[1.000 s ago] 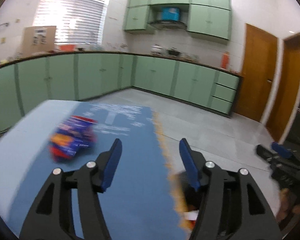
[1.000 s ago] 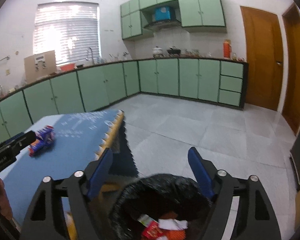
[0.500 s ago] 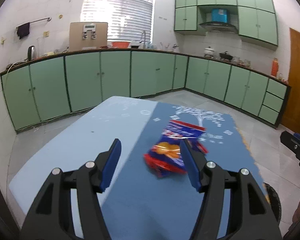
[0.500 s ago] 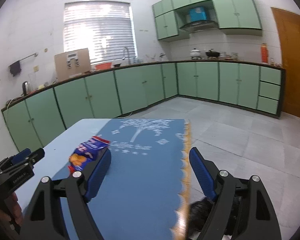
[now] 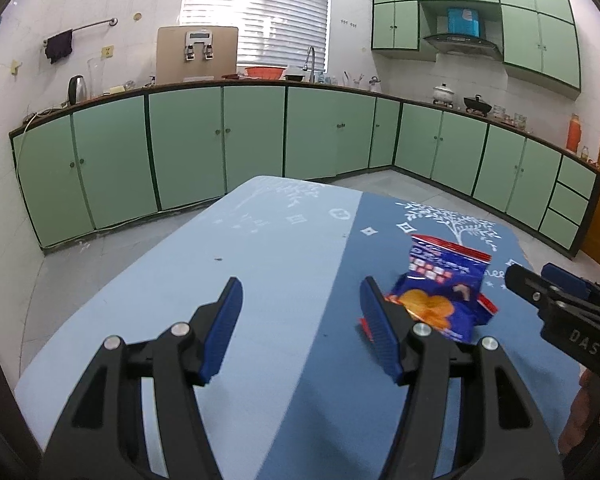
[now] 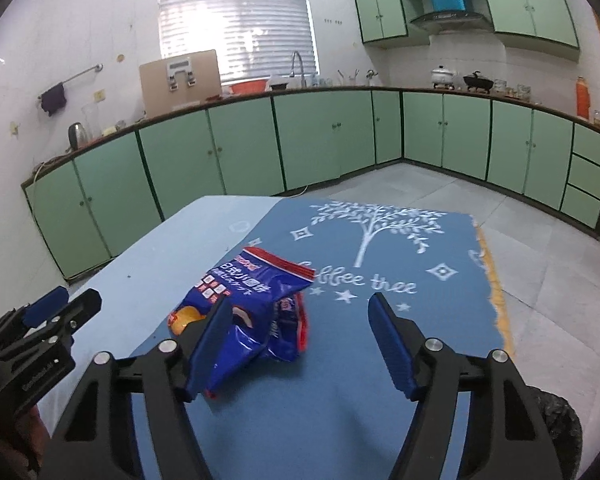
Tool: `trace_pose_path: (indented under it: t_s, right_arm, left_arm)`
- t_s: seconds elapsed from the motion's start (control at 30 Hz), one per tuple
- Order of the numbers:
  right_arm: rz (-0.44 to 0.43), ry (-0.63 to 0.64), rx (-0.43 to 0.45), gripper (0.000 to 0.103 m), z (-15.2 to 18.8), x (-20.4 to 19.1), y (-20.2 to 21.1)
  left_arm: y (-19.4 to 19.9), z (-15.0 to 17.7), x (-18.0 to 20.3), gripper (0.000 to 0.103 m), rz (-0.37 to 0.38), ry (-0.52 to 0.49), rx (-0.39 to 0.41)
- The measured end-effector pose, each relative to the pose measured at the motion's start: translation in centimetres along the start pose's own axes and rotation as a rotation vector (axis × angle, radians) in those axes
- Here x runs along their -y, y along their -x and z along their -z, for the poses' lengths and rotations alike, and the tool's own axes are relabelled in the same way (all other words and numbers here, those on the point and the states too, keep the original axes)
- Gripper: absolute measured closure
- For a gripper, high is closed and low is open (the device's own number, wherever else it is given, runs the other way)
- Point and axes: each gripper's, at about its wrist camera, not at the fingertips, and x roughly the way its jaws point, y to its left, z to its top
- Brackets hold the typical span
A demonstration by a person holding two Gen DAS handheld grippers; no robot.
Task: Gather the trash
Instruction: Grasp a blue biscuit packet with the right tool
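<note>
Between the blue pads of the right gripper [image 6: 300,344], whose jaws have just been closing yet stand wide apart and grip nothing, lies part of the crumpled blue snack bag [image 6: 252,304], overlapped by the left pad; contact cannot be judged. Left gripper [image 5: 300,328]: jaws open, empty, bag [image 5: 444,292] beyond its right finger. Bag print: Japanese characters, not legible. Tablecloth [image 6: 380,380] lettering ends in "tree". Right gripper body [image 5: 580,344]: "DAS".
</note>
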Motion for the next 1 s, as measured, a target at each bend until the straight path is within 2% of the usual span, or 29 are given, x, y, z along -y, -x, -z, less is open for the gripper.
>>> trace_pose_path:
  t_s: [0.17,0.3,0.37,0.43,0.47,0.5,0.53,0.57,0.83,0.97,1.0]
  right_arm:
    - [0.015,-0.005,-0.026,0.039,0.2,-1.1,-1.7]
    - [0.009,-0.005,-0.047,0.048,0.1,-1.6,-2.6]
    - [0.0,0.003,-0.058,0.057,0.0,-1.9,-3.0]
    - [-0.009,0.018,-0.077,0.074,0.0,-2.4,-3.4]
    - [-0.014,0.022,-0.083,0.079,0.1,-2.6,-3.6]
    - [-0.019,0.028,-0.088,0.092,0.1,-2.8,-3.6]
    - [-0.027,0.034,-0.09,0.1,0.2,-2.9,-3.6]
    - [-0.035,0.037,-0.088,0.102,0.2,-3.0,-3.5]
    - [-0.07,0.025,-0.021,0.103,0.0,-2.1,-1.1]
    - [-0.062,0.03,-0.026,0.102,-0.3,-1.3,-1.2]
    - [-0.067,0.023,-0.038,0.094,-0.4,-1.1,-1.5]
  left_arm:
    - [-0.8,0.1,-0.7,0.044,0.014,0.017,-0.01]
    - [-1.1,0.0,-1.2,0.043,0.024,0.03,-0.008]
    - [-1.1,0.1,-1.3,0.043,0.023,0.036,-0.004]
    - [-1.2,0.1,-1.2,0.042,0.026,0.037,-0.003]
    - [-1.2,0.2,-1.2,0.042,0.027,0.035,-0.002]
    - [-1.3,0.2,-1.1,0.042,0.027,0.033,-0.003]
    - [-1.3,0.2,-1.1,0.041,0.027,0.032,-0.004]
    - [-1.4,0.2,-1.0,0.041,0.028,0.03,-0.006]
    - [-1.4,0.2,-0.2,0.041,0.045,0.015,-0.013]
    - [-1.4,0.3,0.6,0.041,0.048,0.001,-0.014]
    - [-1.3,0.4,0.6,0.041,0.047,0.002,-0.012]
